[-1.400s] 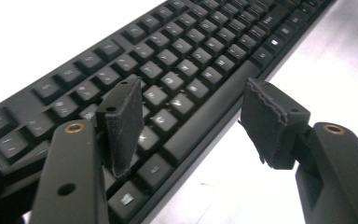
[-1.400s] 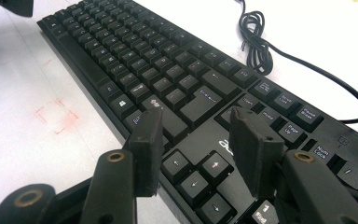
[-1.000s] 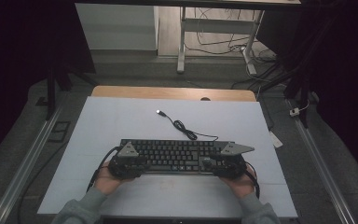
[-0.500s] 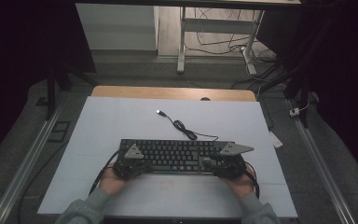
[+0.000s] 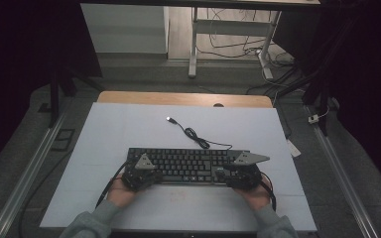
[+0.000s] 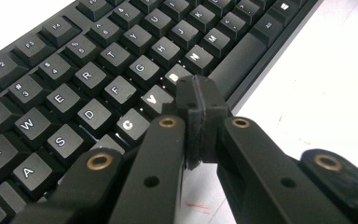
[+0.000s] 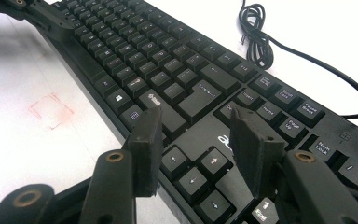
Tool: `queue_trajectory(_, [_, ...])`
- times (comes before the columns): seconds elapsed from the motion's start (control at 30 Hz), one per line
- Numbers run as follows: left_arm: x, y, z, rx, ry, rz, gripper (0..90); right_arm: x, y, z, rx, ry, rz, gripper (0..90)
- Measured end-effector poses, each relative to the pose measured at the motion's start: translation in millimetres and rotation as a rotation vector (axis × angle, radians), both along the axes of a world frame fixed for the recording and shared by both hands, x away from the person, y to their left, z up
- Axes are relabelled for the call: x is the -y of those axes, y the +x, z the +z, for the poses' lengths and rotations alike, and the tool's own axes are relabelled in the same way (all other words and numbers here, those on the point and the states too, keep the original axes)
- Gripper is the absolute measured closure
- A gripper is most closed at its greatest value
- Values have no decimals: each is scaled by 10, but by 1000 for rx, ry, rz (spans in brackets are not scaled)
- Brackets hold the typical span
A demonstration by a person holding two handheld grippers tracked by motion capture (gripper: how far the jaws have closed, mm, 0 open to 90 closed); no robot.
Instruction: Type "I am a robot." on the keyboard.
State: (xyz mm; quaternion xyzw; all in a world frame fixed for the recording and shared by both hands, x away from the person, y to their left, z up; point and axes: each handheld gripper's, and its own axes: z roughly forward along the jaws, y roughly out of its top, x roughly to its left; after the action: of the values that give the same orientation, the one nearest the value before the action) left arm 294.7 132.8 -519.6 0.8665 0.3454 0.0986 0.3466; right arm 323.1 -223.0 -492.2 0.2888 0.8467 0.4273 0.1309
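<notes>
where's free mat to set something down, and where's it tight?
Free: the white mat behind the keyboard at far left, its far right corner beyond the cable, and the near strip between the forearms. Tight: the keyboard's front edge, where the shut left gripper and open right gripper hover.

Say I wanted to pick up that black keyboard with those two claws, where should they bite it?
Probably the keyboard's two short ends, one gripper from each side: it lies long, flat and thin on the white table, so a jaw can slip under each edge. Leave its cable trailing free at the back.
</notes>
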Motion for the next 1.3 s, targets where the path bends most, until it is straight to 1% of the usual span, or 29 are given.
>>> queue_trajectory(0.07, [1,7,-13,-2,-10,4,889,1,0,0,0,0,0,548])
queue_trajectory(0.1, [5,14,-23,-4,0,1,890,0,0,0,0,0,0,547])
queue_trajectory(0.17, [19,12,-47,-3,-13,3,890,0,0,0,0,0,0,547])
queue_trajectory(0.23, [37,4,-36,8,1,1,891,0,-1,0,0,0,0,547])
queue_trajectory(0.3, [29,-5,-21,9,3,2,891,0,-3,3,2,0,0,547])
queue_trajectory(0.37, [-2,-21,13,27,-14,15,890,2,-4,6,3,5,0,547])
queue_trajectory(0.47, [-81,-44,95,52,-54,32,890,9,-3,11,4,7,-1,547])
queue_trajectory(0.6, [-176,-63,151,59,-86,46,876,11,1,7,3,6,-3,547])
queue_trajectory(0.67, [-210,-68,163,57,-101,48,837,8,-1,8,4,6,-2,547])
queue_trajectory(0.73, [-238,-75,175,54,-113,50,776,8,-1,9,4,5,-2,547])
queue_trajectory(0.83, [-275,-91,197,59,-123,66,625,13,1,8,3,8,-3,547])
queue_trajectory(0.93, [-319,-97,215,37,-145,73,522,22,0,17,5,5,-4,547])
queue_trajectory(1.0, [-349,-96,224,27,-140,77,472,25,0,20,7,7,-6,547])
queue_trajectory(1.1, [-403,-106,228,23,-133,82,425,35,3,21,8,6,-7,546])
queue_trajectory(1.2, [-461,-110,227,19,-139,102,401,42,5,24,9,14,-9,546])
queue_trajectory(1.3, [-517,-108,235,24,-138,114,384,45,7,26,7,12,-10,546])
